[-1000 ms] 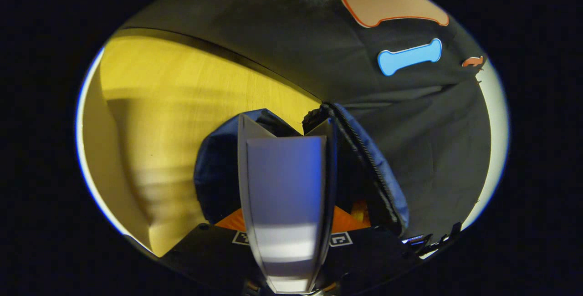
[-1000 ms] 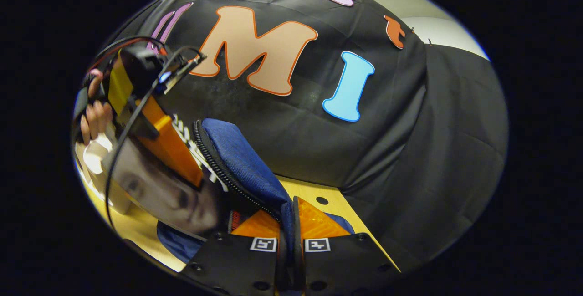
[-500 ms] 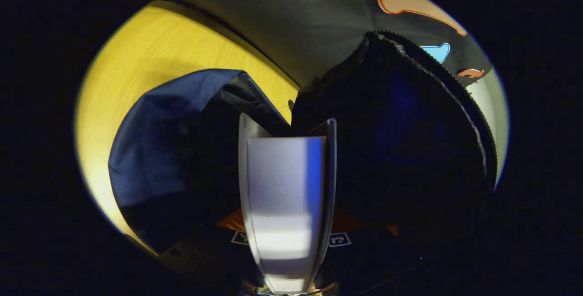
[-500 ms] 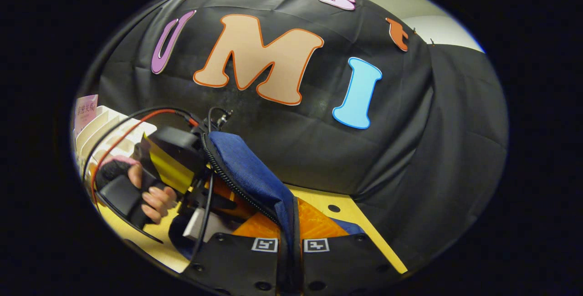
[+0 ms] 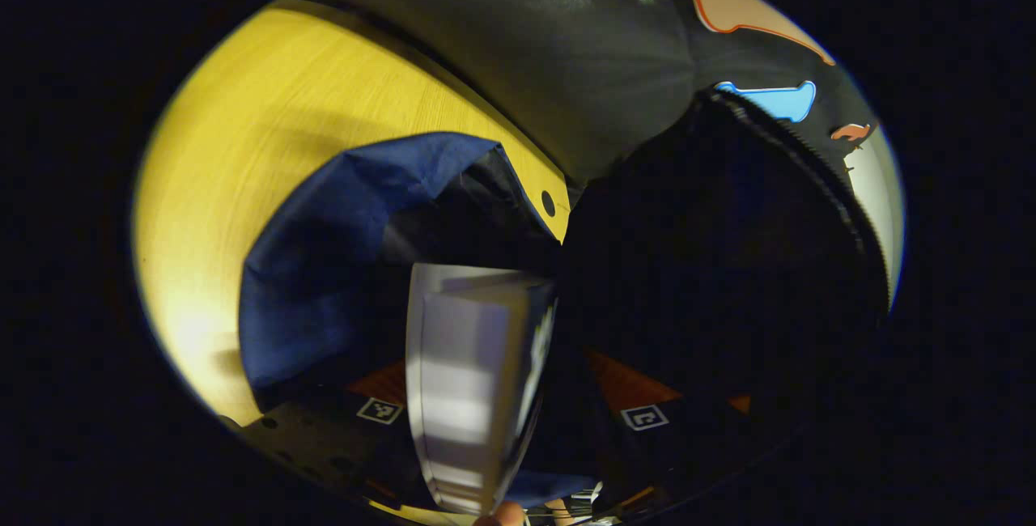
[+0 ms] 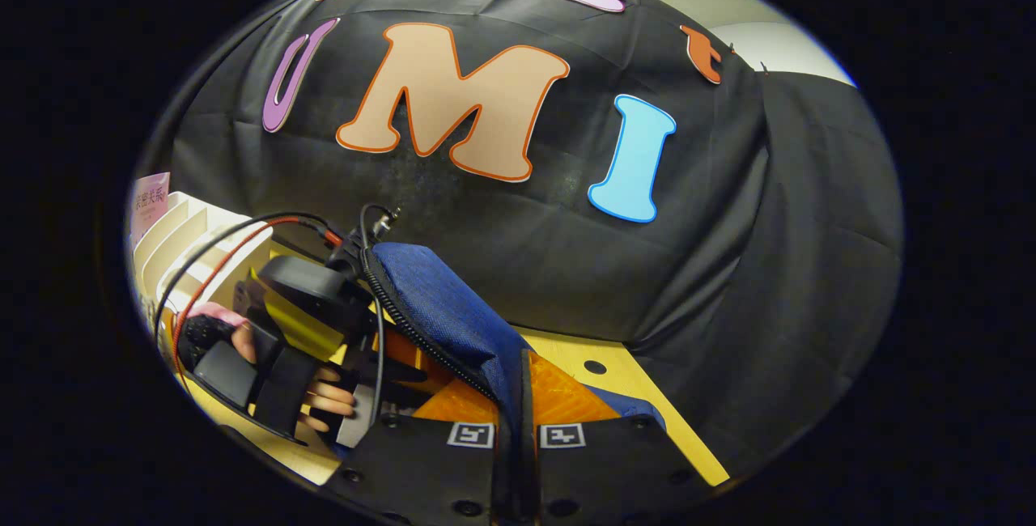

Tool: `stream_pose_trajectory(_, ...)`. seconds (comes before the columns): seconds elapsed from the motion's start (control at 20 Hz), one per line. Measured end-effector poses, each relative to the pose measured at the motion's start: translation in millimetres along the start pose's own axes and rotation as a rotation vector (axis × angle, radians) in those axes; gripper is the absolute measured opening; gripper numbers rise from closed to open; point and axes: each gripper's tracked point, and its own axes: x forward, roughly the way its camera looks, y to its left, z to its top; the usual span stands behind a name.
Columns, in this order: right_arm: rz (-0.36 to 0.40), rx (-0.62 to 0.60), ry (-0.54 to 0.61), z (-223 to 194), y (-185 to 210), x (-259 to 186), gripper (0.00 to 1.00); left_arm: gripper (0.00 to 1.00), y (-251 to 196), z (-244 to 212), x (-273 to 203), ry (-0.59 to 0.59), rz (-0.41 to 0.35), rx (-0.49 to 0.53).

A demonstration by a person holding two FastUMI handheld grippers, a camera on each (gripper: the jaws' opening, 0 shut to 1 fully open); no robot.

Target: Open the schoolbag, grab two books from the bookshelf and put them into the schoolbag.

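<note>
In the left gripper view, left gripper [image 5: 495,364] at the bottom centre, orange fingers [image 5: 380,380] spread wide apart, pointing into the open schoolbag [image 5: 324,243]. Between them a pale book [image 5: 473,372], upright and a little tilted, closer to the finger on the left of the frame and with a clear gap to the finger on the right; hard to tell whether touching the nearer finger. Blue outer cloth of the bag on the left, its dark inside on the right, and the zipper [image 5: 817,170] curving along the upper right edge. Yellow wooden table [image 5: 267,129] in the upper left, with a small round hole [image 5: 548,203] just beside the bag.

In the right gripper view, right gripper [image 6: 522,368] at the bottom centre, fingers pressed together on the blue edge of the schoolbag, lifting it up from the table. In the lower left of the frame, the other gripper inside the bag's mouth, held by a hand [image 6: 324,400], with black and red cables [image 6: 243,239] above. White bookshelf [image 6: 190,222] at the far left edge.
</note>
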Motion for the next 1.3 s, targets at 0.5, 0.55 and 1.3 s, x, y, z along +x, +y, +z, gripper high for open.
stream_pose_trajectory(0.5,0.040,-0.009,0.004,3.7,7.3,-16.6,0.06,0.95,-36.7,21.4,-128.9,-0.202,0.094,0.167)
stream_pose_trajectory(0.55,0.044,-0.017,0.002,4.3,9.4,-19.1,0.06,0.96,-40.2,26.6,-143.4,-0.225,0.109,0.182)
stream_pose_trajectory(1.3,0.059,-0.077,0.018,-0.8,30.3,-23.9,0.06,0.94,12.6,94.3,-465.0,-0.646,0.615,0.202)
